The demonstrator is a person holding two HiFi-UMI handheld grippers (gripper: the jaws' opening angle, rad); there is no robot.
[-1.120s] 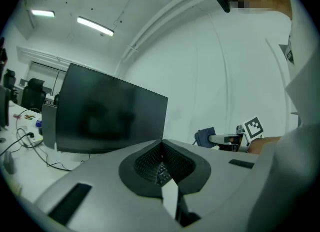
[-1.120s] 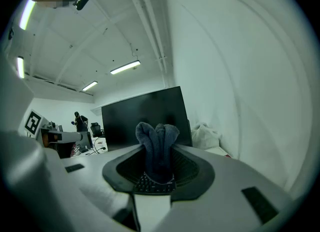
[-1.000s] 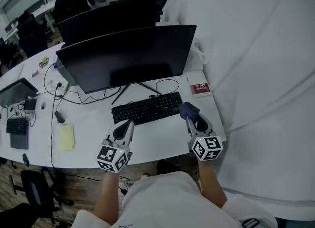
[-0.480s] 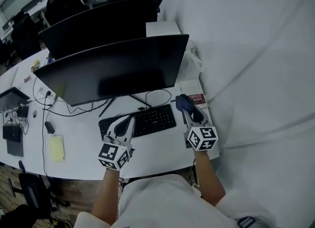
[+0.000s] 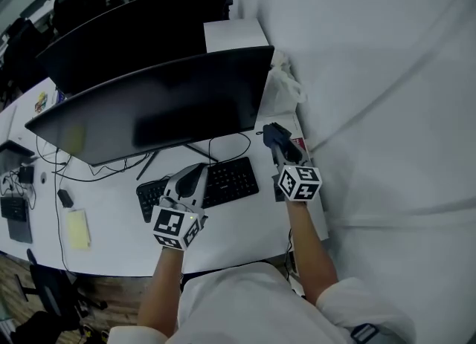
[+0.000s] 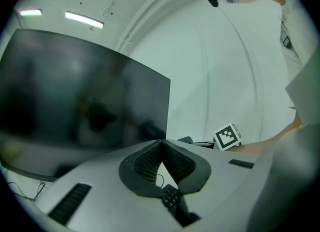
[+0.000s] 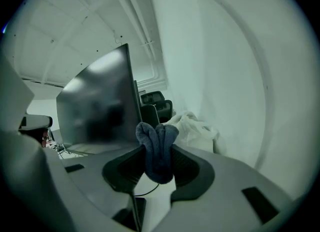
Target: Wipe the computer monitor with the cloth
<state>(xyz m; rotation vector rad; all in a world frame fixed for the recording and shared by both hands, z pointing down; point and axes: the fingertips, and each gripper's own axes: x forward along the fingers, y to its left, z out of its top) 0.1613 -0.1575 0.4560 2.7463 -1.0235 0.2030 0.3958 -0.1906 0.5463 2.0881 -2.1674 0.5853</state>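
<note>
A wide dark monitor point(image 5: 149, 108) stands on the white desk point(image 5: 245, 224), its screen off. My right gripper point(image 5: 272, 133) is raised near the monitor's lower right corner, shut on a folded dark blue cloth point(image 7: 157, 151). In the right gripper view the monitor point(image 7: 97, 108) fills the left and the cloth sticks up between the jaws, apart from the screen. My left gripper point(image 5: 195, 172) hovers over the black keyboard point(image 5: 199, 186), jaws closed together with nothing between them. The left gripper view faces the monitor point(image 6: 75, 105) from below.
A cable point(image 5: 223, 145) loops behind the keyboard. A red booklet point(image 5: 299, 143) lies by the desk's right edge, a white bag point(image 5: 282, 86) beside the monitor. A yellow pad point(image 5: 76, 229) and small devices lie at the left. Another monitor point(image 5: 126, 23) and chairs stand behind.
My right gripper has lifted the cloth off the desk up toward the monitor's right corner. The left gripper shifted slightly forward over the keyboard. The head view swung right.
</note>
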